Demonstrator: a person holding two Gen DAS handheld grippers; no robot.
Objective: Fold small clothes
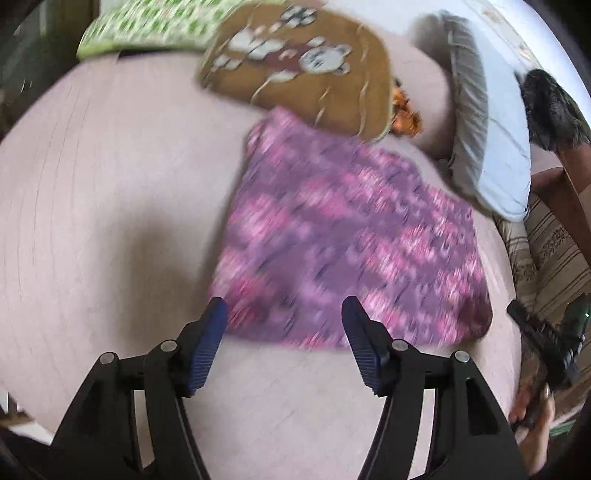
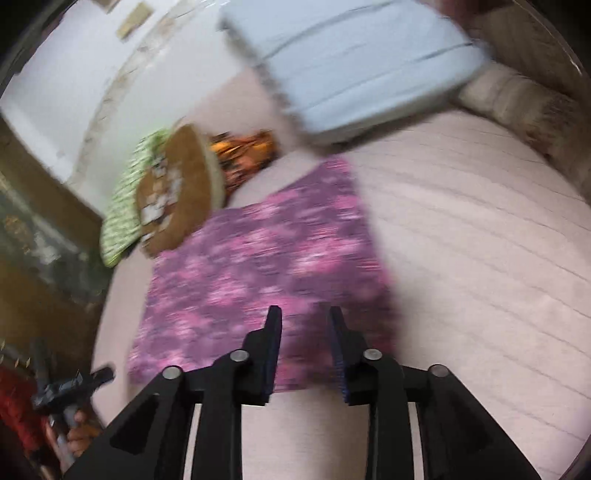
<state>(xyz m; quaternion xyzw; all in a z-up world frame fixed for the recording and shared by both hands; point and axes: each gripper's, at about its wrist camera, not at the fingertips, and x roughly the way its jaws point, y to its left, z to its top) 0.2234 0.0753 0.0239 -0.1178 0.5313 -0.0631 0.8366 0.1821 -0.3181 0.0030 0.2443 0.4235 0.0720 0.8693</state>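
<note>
A purple and pink patterned garment (image 1: 347,236) lies flat on the pale pink bed cover (image 1: 110,206), folded into a rough square; it also shows in the right wrist view (image 2: 258,266). My left gripper (image 1: 284,306) is open and empty, hovering over the garment's near edge. My right gripper (image 2: 304,314) is open with a narrower gap, empty, above the garment's near right edge. The right gripper (image 1: 543,339) shows at the far right of the left wrist view. The left gripper (image 2: 74,384) shows at the lower left of the right wrist view. Both views are motion-blurred.
A brown folded garment with bear prints (image 1: 303,62) lies past the purple one, beside a green patterned cloth (image 1: 147,29) and an orange cloth (image 1: 404,114). A light blue pillow (image 2: 351,66) lies at the head of the bed. A striped cushion (image 1: 554,251) is at the right.
</note>
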